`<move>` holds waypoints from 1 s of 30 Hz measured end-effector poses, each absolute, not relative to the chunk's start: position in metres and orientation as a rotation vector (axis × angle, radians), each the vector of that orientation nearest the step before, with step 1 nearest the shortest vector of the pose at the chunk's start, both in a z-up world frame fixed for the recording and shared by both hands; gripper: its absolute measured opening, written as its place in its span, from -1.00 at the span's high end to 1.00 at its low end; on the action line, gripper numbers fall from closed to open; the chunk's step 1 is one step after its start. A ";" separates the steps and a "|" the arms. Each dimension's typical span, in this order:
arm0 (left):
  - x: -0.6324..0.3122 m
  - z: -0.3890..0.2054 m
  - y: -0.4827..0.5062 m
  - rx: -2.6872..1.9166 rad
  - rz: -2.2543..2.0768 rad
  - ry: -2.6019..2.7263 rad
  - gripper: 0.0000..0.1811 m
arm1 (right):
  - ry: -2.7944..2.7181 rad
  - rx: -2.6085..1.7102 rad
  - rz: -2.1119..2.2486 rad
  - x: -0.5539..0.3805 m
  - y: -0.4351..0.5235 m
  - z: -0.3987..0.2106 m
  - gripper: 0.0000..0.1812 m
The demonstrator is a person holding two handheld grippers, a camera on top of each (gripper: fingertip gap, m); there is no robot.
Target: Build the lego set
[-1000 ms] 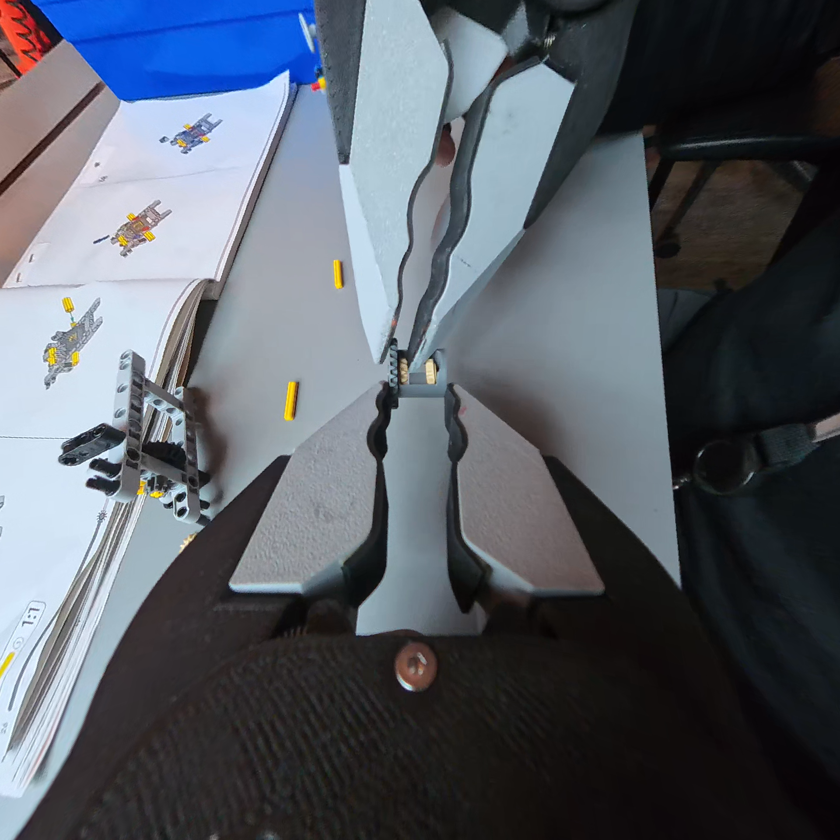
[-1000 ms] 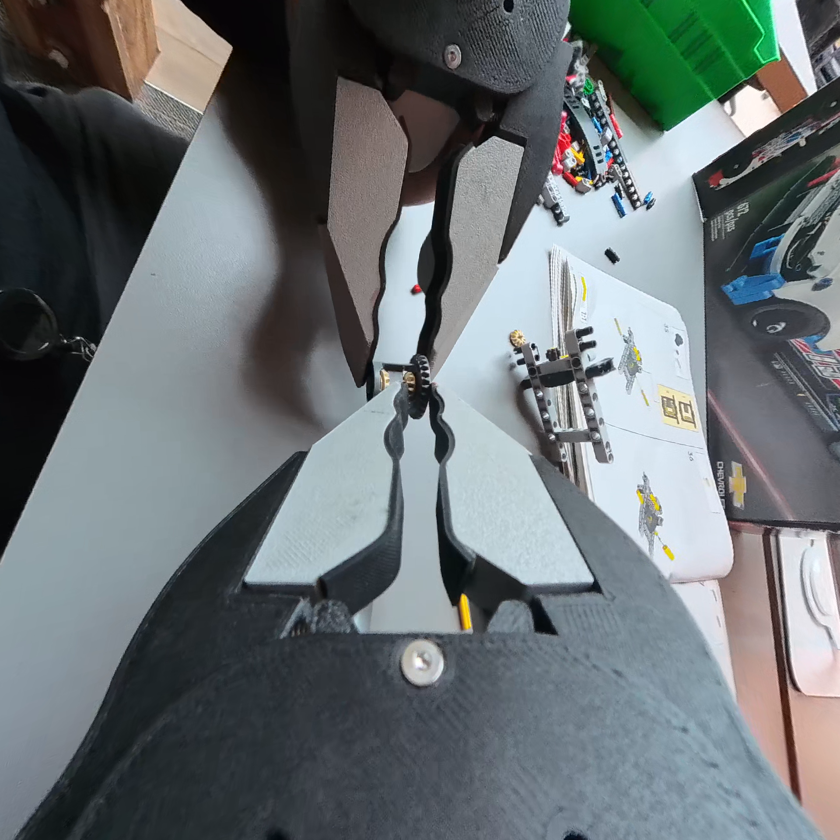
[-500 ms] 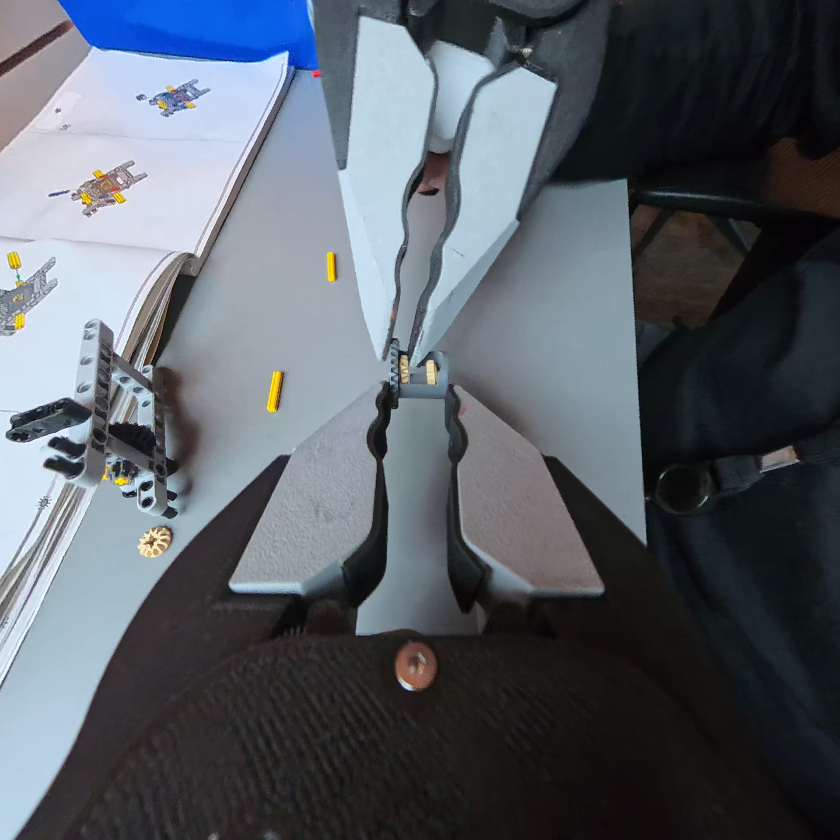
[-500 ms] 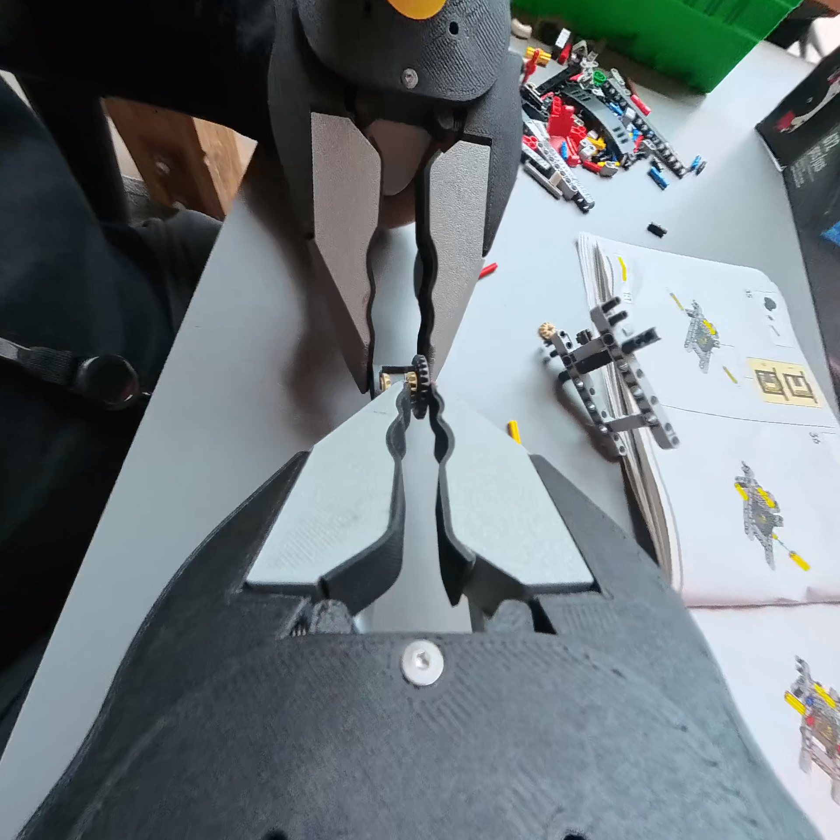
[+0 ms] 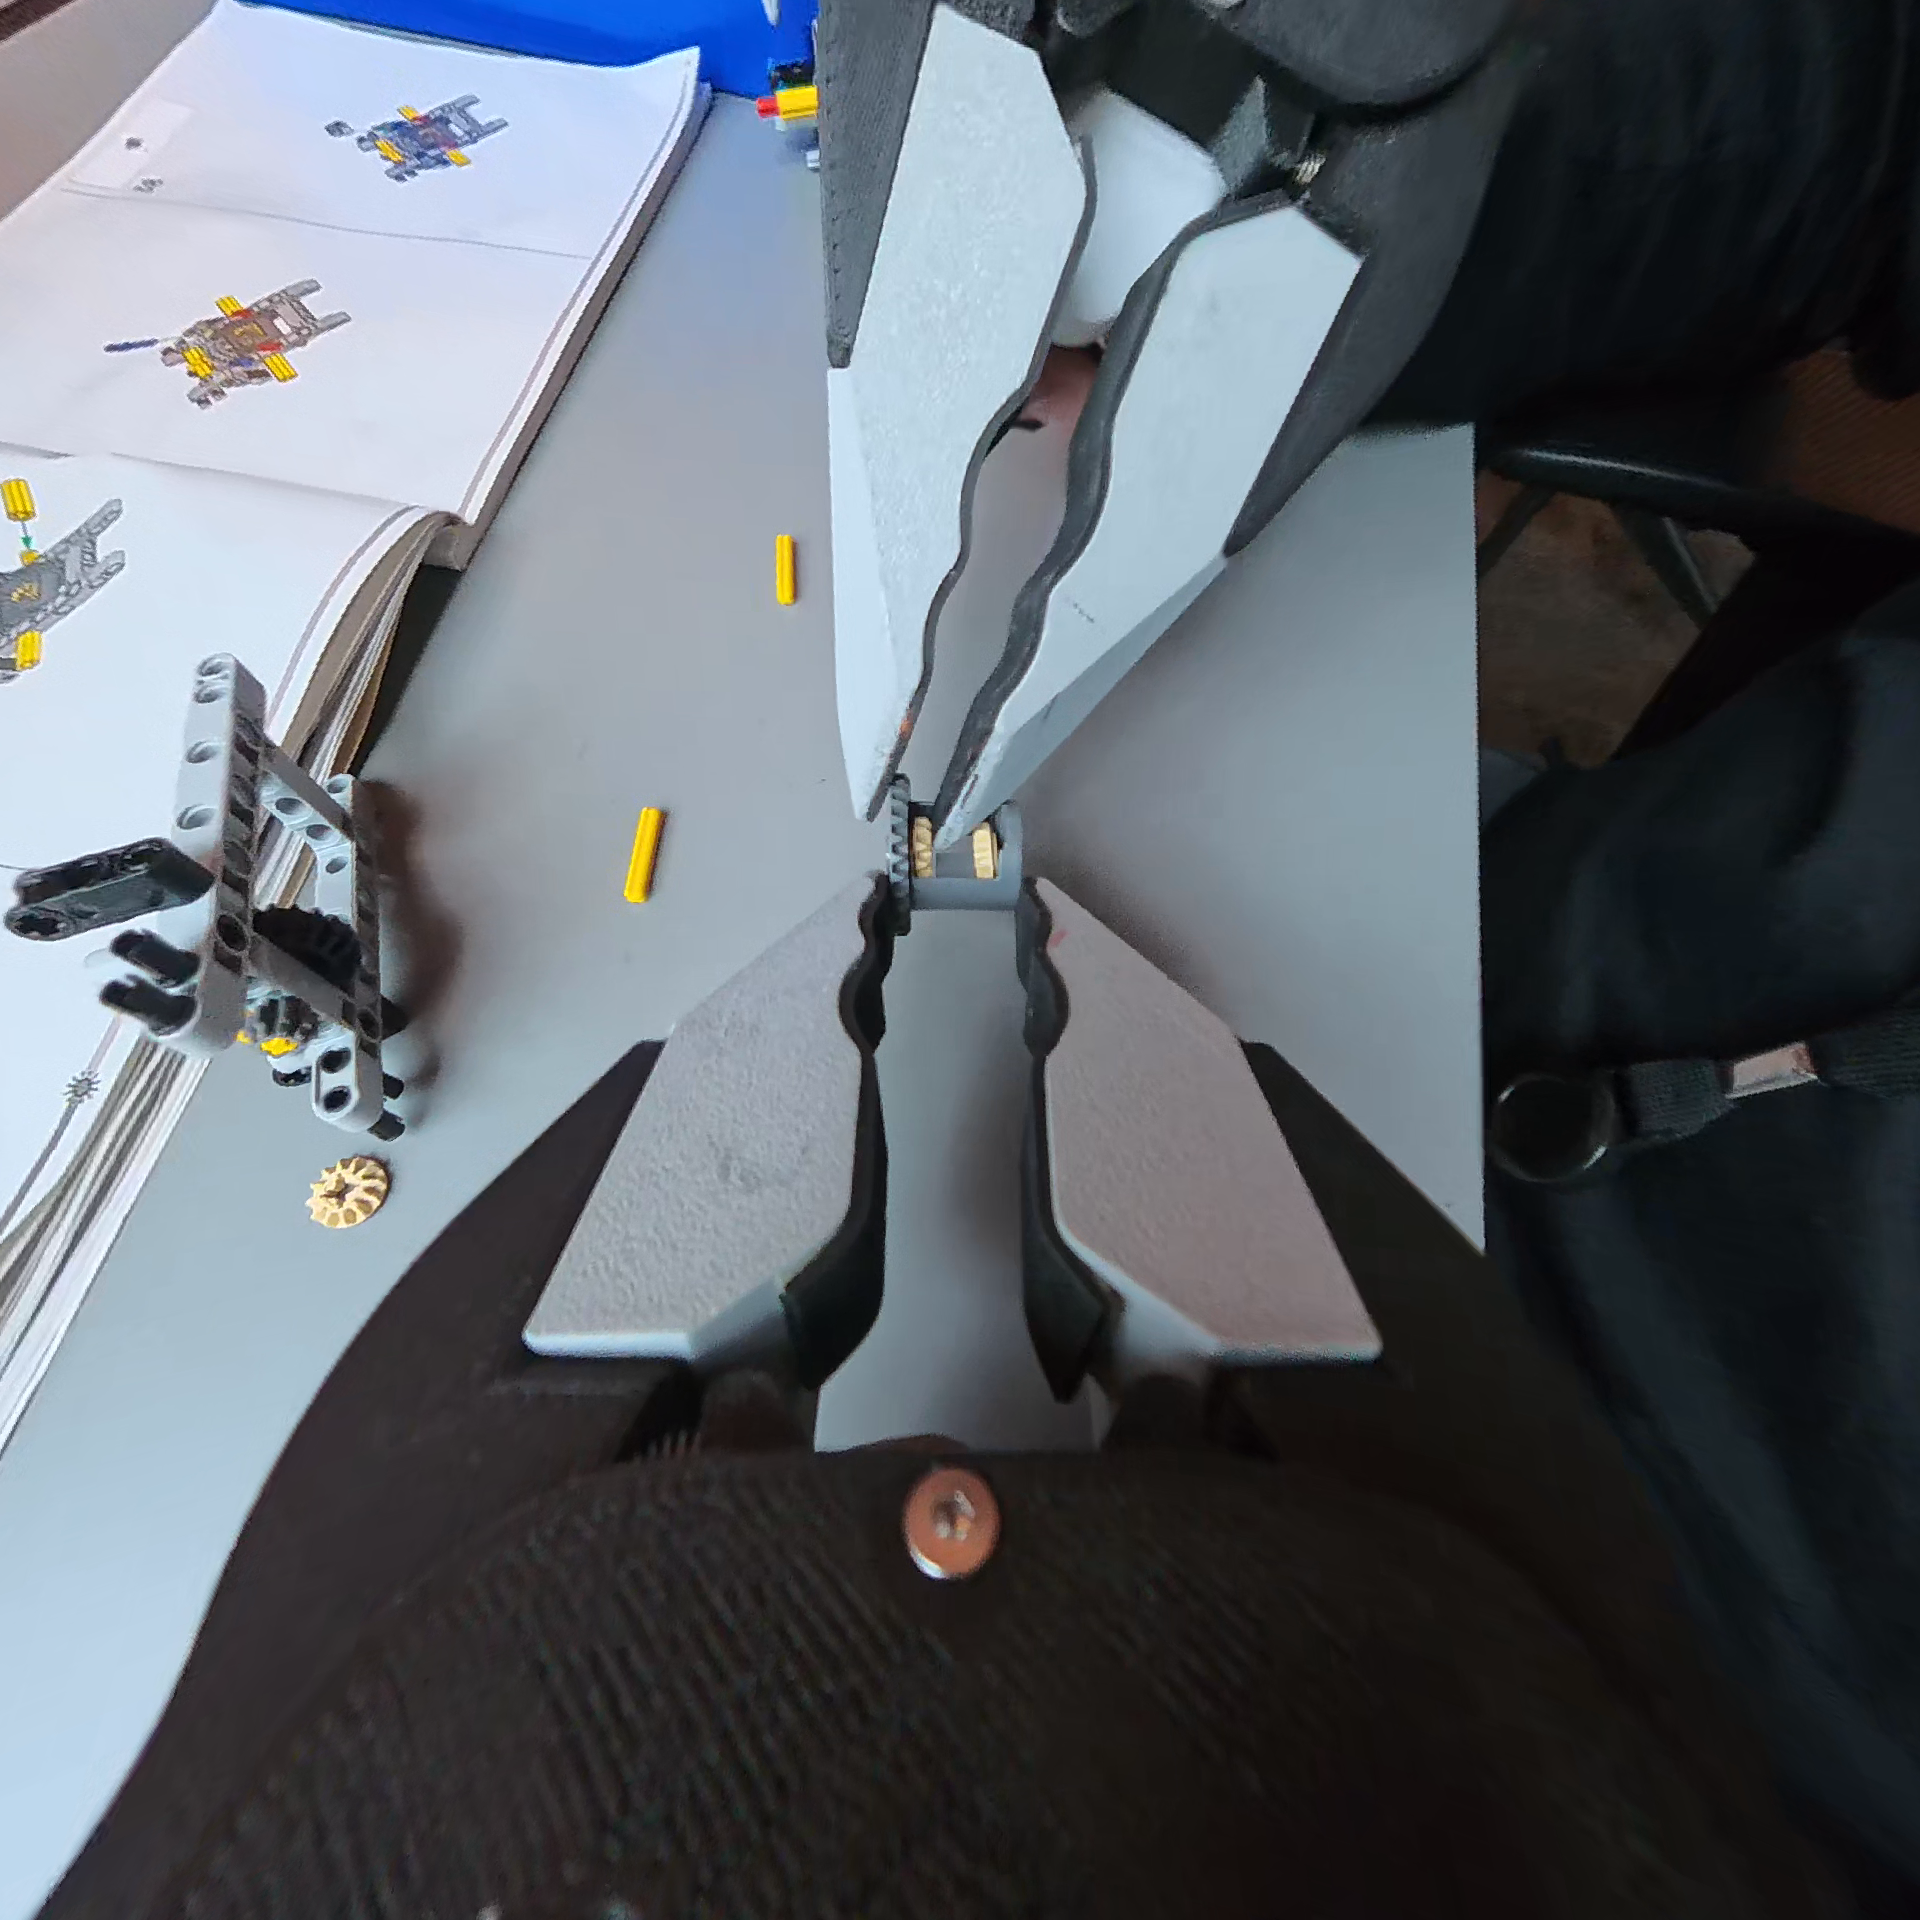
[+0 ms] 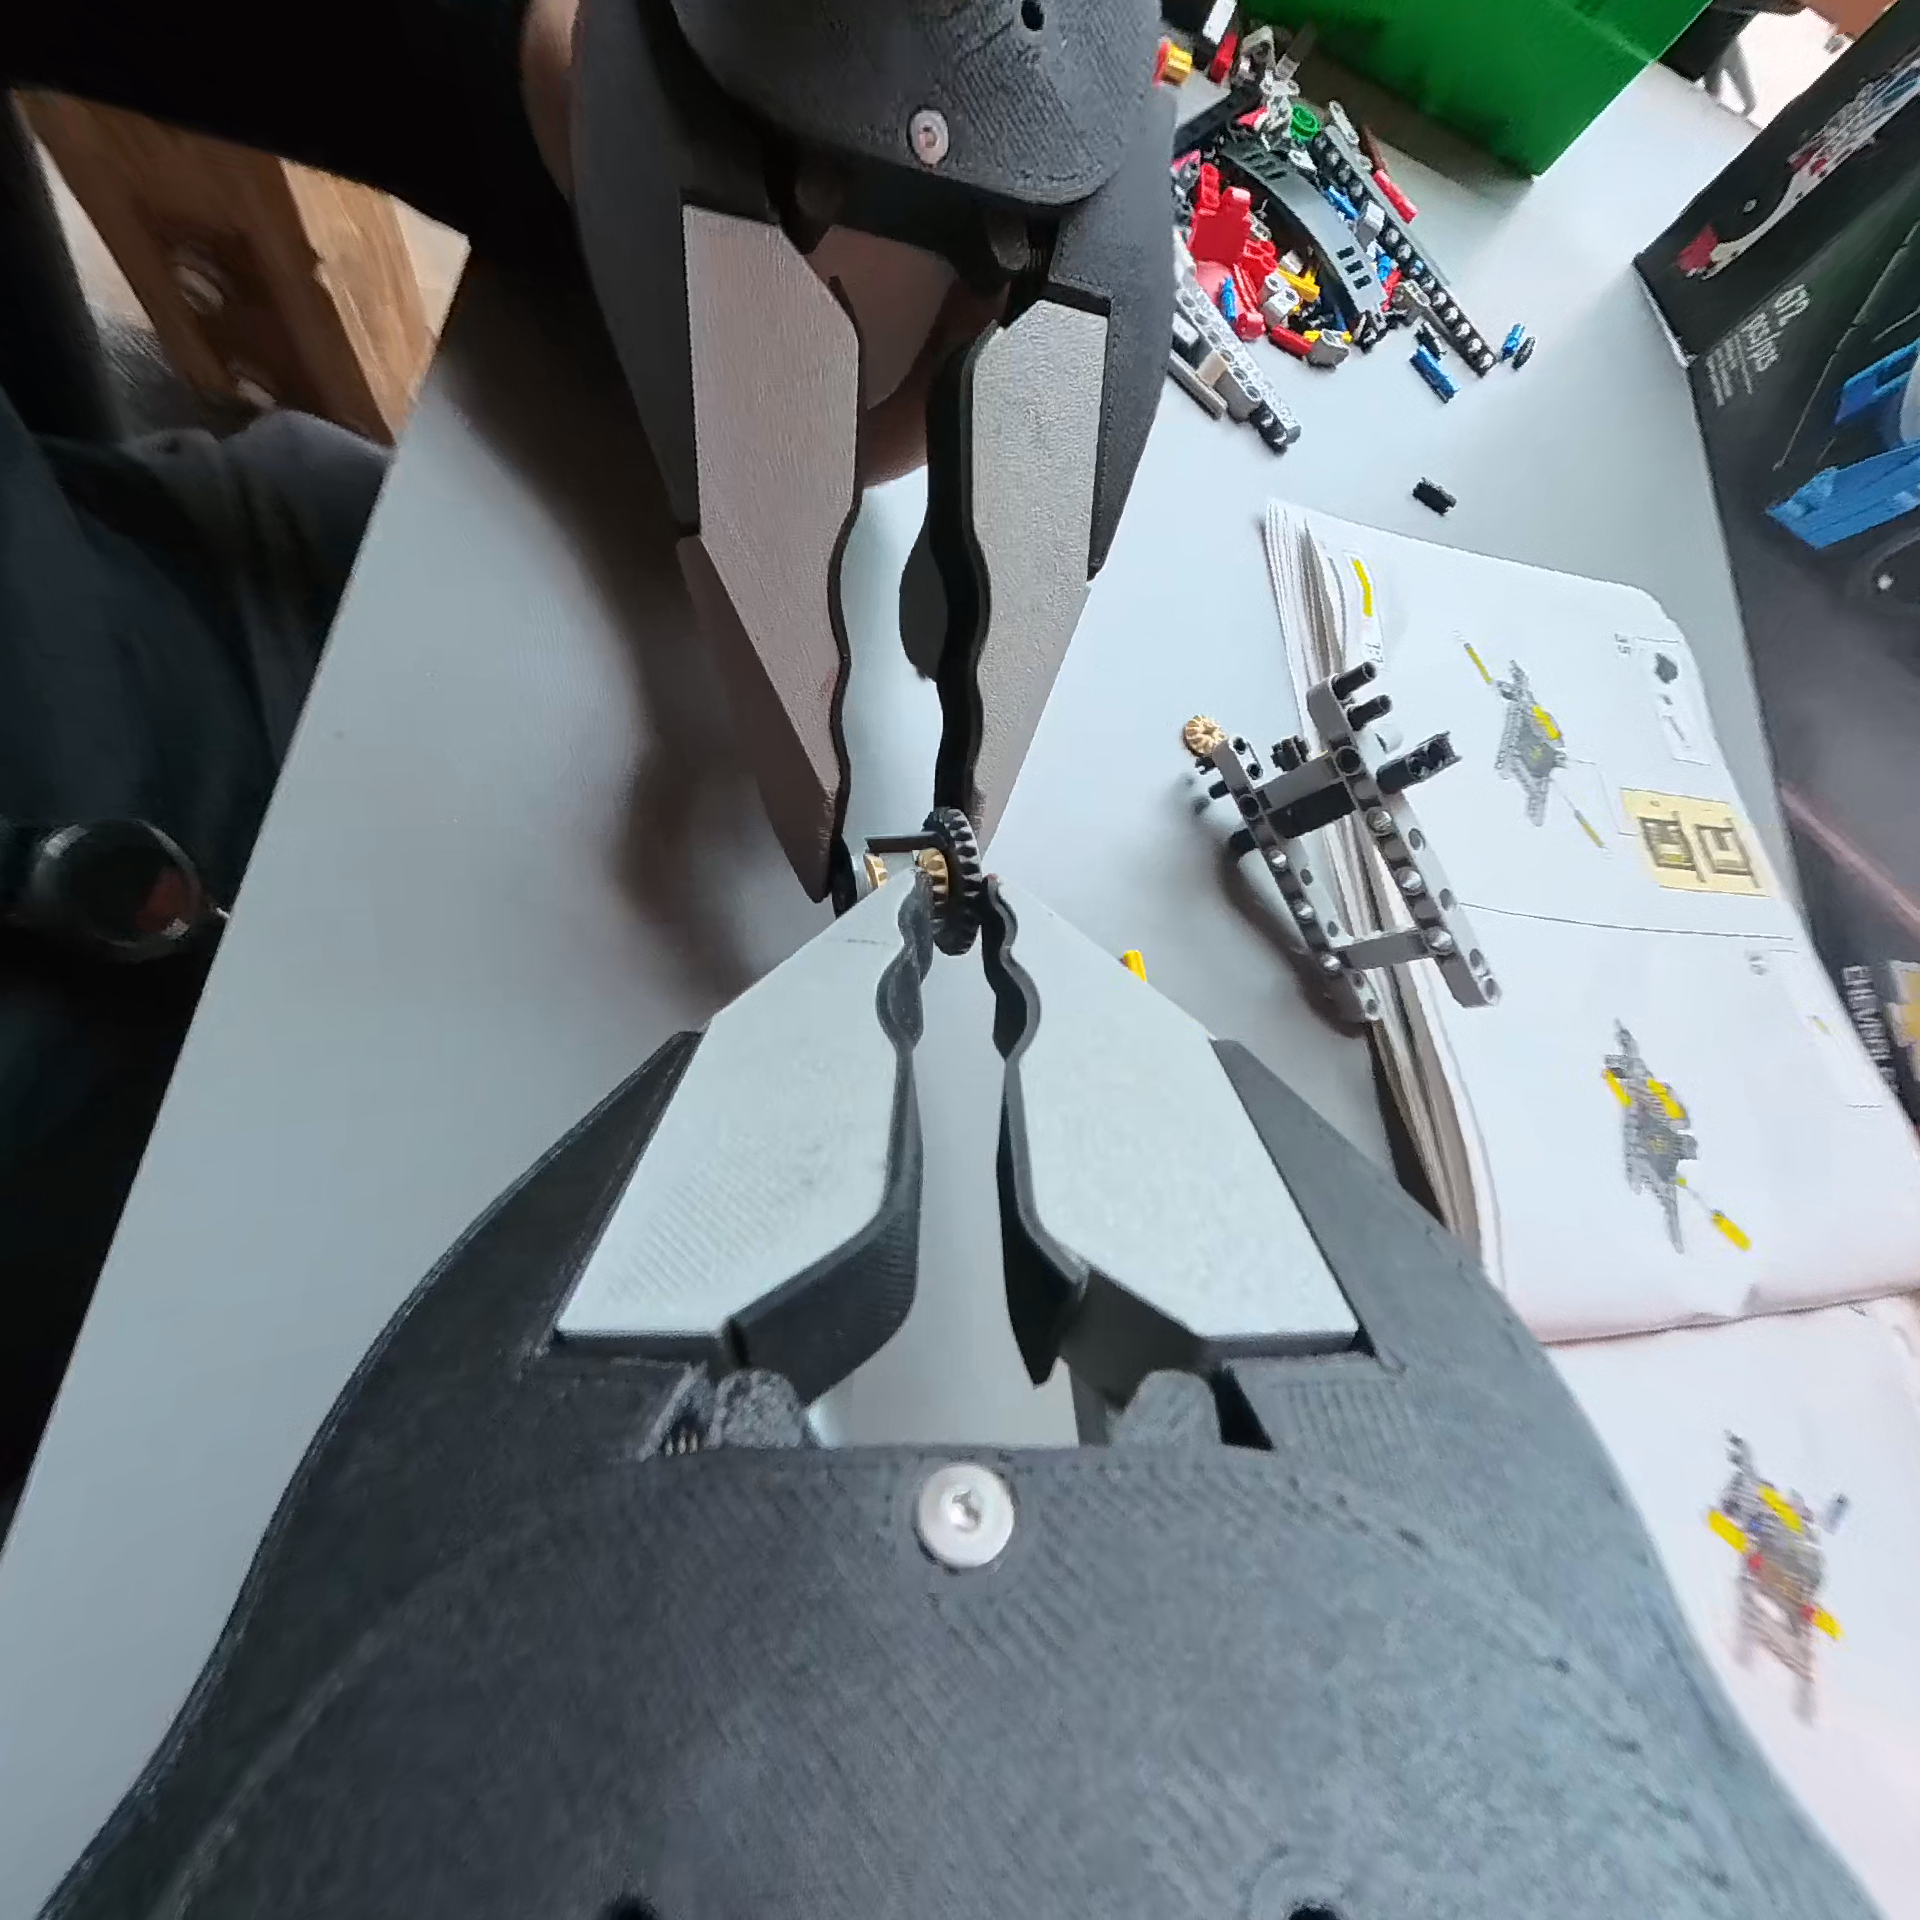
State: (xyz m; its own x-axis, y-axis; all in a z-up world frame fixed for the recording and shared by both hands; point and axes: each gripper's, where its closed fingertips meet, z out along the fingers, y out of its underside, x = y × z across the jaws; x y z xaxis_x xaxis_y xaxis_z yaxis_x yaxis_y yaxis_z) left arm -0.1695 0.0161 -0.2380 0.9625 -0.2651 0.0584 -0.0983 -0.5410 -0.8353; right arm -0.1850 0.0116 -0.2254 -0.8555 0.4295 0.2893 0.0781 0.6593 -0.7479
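My left gripper (image 5: 956,909) is shut on a small grey gear housing (image 5: 966,883) with tan gears inside, held above the grey table (image 5: 623,675). My right gripper (image 6: 956,899) meets it tip to tip and is shut on the black gear (image 6: 956,883) at the housing's end. In the left wrist view the right gripper (image 5: 925,800) comes down from above onto that gear (image 5: 898,831). In the right wrist view the left gripper (image 6: 904,847) comes down from above. A partly built grey frame (image 5: 281,914) leans on the booklet's edge; it also shows in the right wrist view (image 6: 1351,831).
An open instruction booklet (image 5: 312,260) (image 6: 1662,1039) lies beside the frame. A loose tan gear (image 5: 350,1193) and two yellow pins (image 5: 643,854) (image 5: 785,568) lie on the table. A pile of loose parts (image 6: 1320,281), a green bin (image 6: 1507,73) and the set's box (image 6: 1829,312) are farther off. The table edge (image 5: 1475,831) is close. My left and right fingertips are right by each other.
Both grippers keep their hold on the housing and gear and have swung together over the table. The booklet and frame have shifted in both views, and the loose tan gear has come into view.
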 end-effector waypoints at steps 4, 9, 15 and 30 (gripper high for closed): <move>-0.169 -0.234 0.016 -2.123 -0.306 0.204 0.77 | -2.440 -0.459 1.154 -0.186 0.011 -0.223 0.94; -0.170 -0.238 0.015 -2.150 -0.321 0.193 0.78 | -2.461 -0.469 1.139 -0.186 0.010 -0.227 0.94; -0.169 -0.244 0.013 -2.189 -0.391 0.139 0.78 | -2.467 -0.451 1.104 -0.187 0.010 -0.232 0.94; -0.167 -0.247 0.012 -2.207 -0.306 0.207 0.78 | -2.412 -0.330 0.986 -0.184 0.009 -0.233 0.94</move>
